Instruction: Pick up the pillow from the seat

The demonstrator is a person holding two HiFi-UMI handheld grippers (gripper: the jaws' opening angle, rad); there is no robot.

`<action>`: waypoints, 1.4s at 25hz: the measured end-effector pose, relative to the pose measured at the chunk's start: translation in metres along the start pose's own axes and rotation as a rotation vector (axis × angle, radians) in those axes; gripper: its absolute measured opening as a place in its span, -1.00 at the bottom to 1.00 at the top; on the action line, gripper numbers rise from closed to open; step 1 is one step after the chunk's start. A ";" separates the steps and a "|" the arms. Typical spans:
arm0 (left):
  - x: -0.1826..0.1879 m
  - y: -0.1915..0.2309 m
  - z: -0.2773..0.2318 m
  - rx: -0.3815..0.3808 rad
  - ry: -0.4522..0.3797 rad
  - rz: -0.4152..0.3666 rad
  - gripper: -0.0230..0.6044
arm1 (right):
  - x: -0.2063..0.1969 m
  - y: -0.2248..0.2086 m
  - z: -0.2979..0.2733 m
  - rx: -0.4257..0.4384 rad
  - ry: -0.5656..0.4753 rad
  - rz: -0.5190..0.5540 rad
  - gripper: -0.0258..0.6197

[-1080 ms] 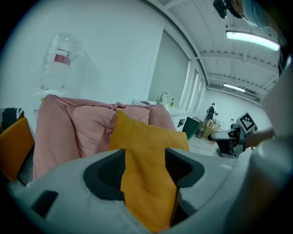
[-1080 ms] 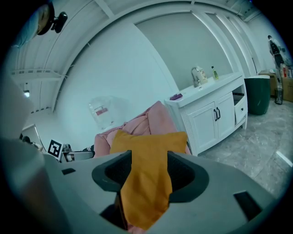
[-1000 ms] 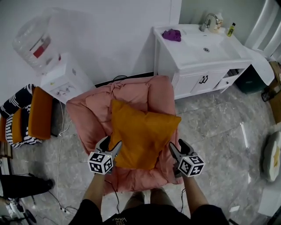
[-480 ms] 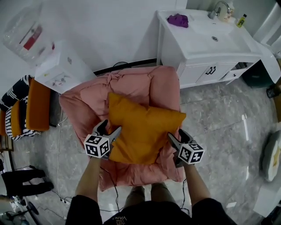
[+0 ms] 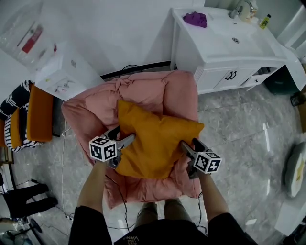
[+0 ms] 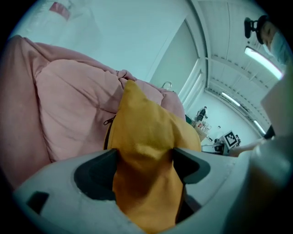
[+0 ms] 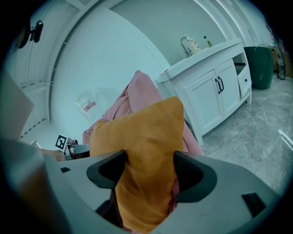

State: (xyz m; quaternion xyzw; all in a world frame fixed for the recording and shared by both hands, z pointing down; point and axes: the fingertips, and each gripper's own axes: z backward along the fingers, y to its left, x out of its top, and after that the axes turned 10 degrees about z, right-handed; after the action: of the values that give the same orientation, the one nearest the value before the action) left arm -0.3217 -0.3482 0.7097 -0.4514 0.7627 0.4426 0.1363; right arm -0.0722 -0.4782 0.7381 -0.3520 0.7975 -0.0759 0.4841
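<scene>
Orange pillow (image 5: 154,143) sits askew — in pink seat (image 5: 178,95).

This looks like a home-style room, part sitting corner and part washroom. A white vanity cabinet (image 5: 229,57) with a sink (image 5: 235,40), a tap (image 5: 237,8), a small bottle (image 5: 264,21) and a purple cloth (image 5: 196,19) on its top stands against a plain white wall (image 5: 124,28). Beside it are a pink padded seat (image 5: 148,93), a white water dispenser (image 5: 64,74) topped by a big clear bottle (image 5: 24,33), and orange and striped cushions (image 5: 36,115). The floor (image 5: 248,134) is glossy grey marble-look tile, with a dark green bin (image 5: 275,86) by the cabinet.
</scene>
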 end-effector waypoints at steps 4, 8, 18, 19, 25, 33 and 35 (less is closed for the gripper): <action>-0.001 0.003 -0.008 0.004 -0.006 0.008 0.28 | 0.000 0.006 -0.004 0.015 -0.012 0.009 -0.02; -0.004 0.001 -0.010 0.017 -0.007 0.010 0.10 | -0.002 0.015 -0.004 0.003 -0.044 -0.007 -0.24; -0.017 -0.009 0.008 0.066 -0.020 -0.028 -0.46 | -0.012 0.034 0.008 -0.034 -0.018 0.039 -0.63; -0.019 -0.012 0.012 0.060 -0.030 -0.032 -0.48 | -0.014 0.035 0.011 -0.040 -0.017 0.049 -0.66; -0.030 -0.030 0.030 0.051 -0.072 -0.068 -0.56 | -0.023 0.044 0.032 -0.070 -0.016 0.092 -0.75; -0.051 -0.053 0.064 0.052 -0.133 -0.075 -0.62 | -0.040 0.066 0.067 -0.089 -0.001 0.154 -0.79; -0.057 -0.059 0.073 0.048 -0.138 -0.080 -0.63 | -0.044 0.073 0.077 -0.089 0.000 0.163 -0.79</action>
State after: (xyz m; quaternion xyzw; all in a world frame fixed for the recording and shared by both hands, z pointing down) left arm -0.2560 -0.2697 0.6699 -0.4468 0.7432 0.4485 0.2166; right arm -0.0317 -0.3792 0.6965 -0.3072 0.8261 -0.0007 0.4724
